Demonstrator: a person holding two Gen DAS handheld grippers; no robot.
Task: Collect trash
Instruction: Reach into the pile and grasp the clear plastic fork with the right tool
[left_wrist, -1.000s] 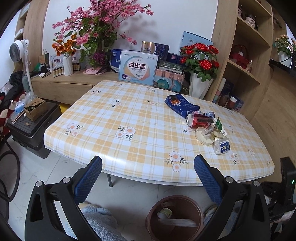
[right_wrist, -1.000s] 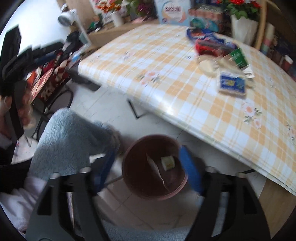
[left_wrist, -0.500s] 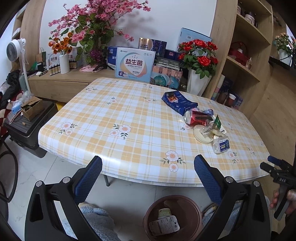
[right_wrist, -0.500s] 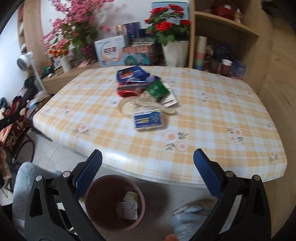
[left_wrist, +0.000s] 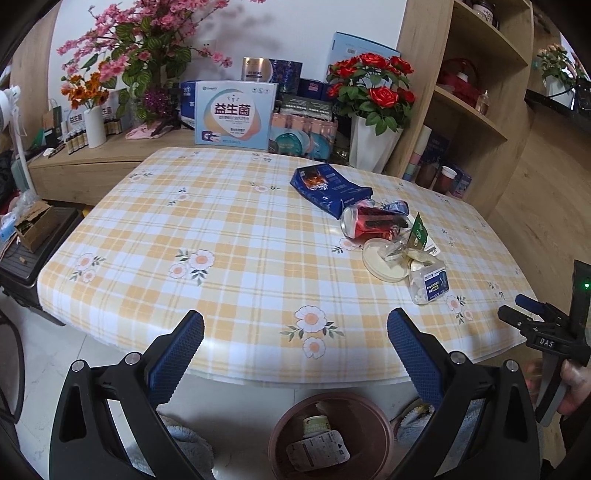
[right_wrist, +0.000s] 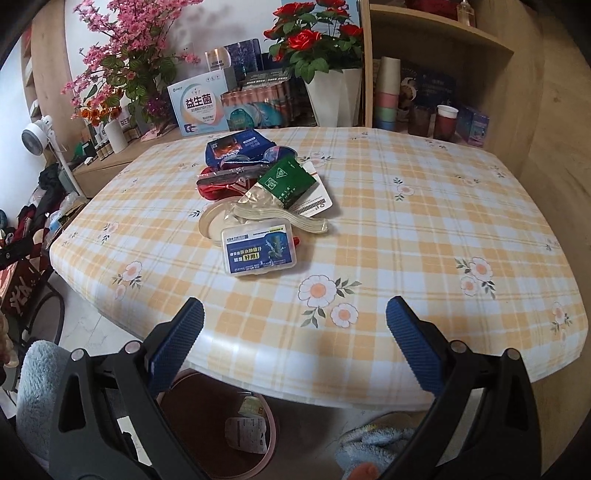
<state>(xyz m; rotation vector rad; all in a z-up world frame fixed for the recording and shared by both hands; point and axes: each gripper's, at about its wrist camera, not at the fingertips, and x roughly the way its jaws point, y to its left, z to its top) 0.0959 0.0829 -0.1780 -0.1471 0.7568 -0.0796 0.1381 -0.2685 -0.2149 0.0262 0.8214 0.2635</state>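
Observation:
A heap of trash lies on the checked table (left_wrist: 221, 240): a blue snack bag (left_wrist: 328, 186), a crushed red can (left_wrist: 373, 223), a green sachet (right_wrist: 286, 181), a round lid (left_wrist: 384, 258) and a clear plastic box with a blue label (right_wrist: 260, 251). Under the table's near edge stands a brown bin (left_wrist: 328, 439) with a small cup and a white wrapper inside. My left gripper (left_wrist: 295, 339) hangs open and empty over the table's front edge. My right gripper (right_wrist: 295, 328) is open and empty too, just short of the plastic box; it also shows at the right of the left wrist view (left_wrist: 532, 314).
Flower vases (left_wrist: 373, 144), printed boxes (left_wrist: 234, 114) and bottles crowd the sideboard behind the table. Wooden shelves (right_wrist: 436, 44) with cups rise at the right. A black case with a carton (left_wrist: 33, 229) sits on the floor at left. Fluffy blue slippers (right_wrist: 373, 446) flank the bin.
The right gripper swung up from over the bin to face the trash heap on the table. The left gripper drifted nearer the table edge. A white wrapper now lies in the bin.

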